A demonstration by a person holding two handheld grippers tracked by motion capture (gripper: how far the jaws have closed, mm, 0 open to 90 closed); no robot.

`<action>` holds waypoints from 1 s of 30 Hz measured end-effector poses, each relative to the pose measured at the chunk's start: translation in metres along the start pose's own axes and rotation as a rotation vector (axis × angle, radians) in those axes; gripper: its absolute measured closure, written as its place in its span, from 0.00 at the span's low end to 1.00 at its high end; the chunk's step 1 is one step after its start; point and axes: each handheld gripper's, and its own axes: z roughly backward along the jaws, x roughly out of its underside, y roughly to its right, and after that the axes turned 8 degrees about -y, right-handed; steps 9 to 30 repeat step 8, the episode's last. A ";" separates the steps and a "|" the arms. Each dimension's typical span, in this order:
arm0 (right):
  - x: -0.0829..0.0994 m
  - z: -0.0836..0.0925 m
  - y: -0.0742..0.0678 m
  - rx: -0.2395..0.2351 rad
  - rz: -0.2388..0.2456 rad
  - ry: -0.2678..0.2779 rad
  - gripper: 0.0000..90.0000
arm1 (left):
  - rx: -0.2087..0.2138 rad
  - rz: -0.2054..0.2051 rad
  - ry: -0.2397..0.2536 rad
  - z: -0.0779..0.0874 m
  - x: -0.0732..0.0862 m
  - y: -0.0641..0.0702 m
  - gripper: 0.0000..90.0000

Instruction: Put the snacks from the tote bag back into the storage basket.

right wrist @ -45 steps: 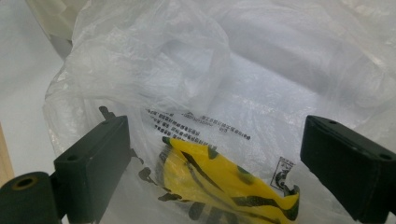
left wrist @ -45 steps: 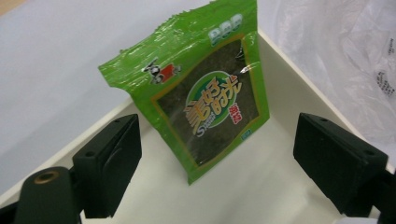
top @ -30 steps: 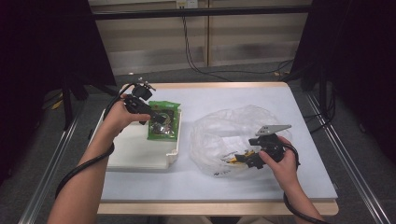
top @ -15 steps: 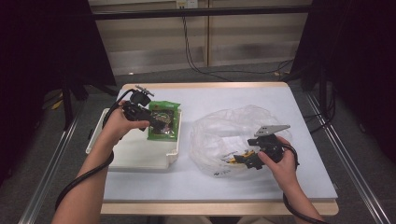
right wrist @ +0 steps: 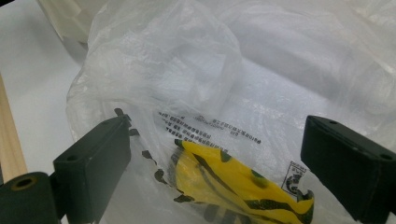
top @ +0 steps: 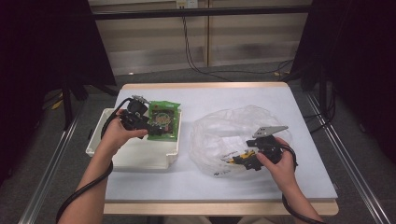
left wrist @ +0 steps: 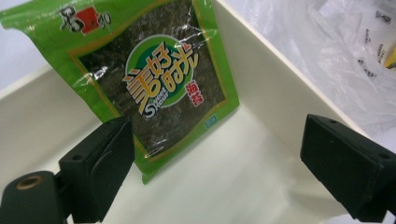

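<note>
I'm hovering left tool [left wrist: 210, 154] wide at the pouch [left wrist: 154, 79] — light, crinkly, slick film; I'm grabbing its bottom edge.

The seaweed packet [left wrist: 159, 79] is bright green with a dark, near-black window, a gold-edged border, a round green badge carrying orange-yellow lettering, and a small red mark at its top corner. The bin [top: 135, 156] under it is plain cream-white. The plastic bag [right wrist: 261, 79] is clear and milky, printed with small black text and a black recycling mark. Inside it the yellow wrapper [right wrist: 233, 179] shows black streaks and green spots. Both grippers' jaws are matt black. The tabletop [top: 243, 100] is pale grey-white with a light wooden edge.
</note>
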 end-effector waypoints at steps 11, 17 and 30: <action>0.000 0.003 0.000 -0.001 0.004 0.008 0.09 | 0.004 0.001 0.009 -0.006 0.011 -0.001 0.10; 0.000 0.003 0.000 -0.001 0.004 0.008 0.09 | 0.004 0.001 0.009 -0.006 0.011 -0.001 0.10; 0.000 0.003 0.000 -0.001 0.004 0.008 0.09 | 0.004 0.001 0.009 -0.006 0.011 -0.001 0.10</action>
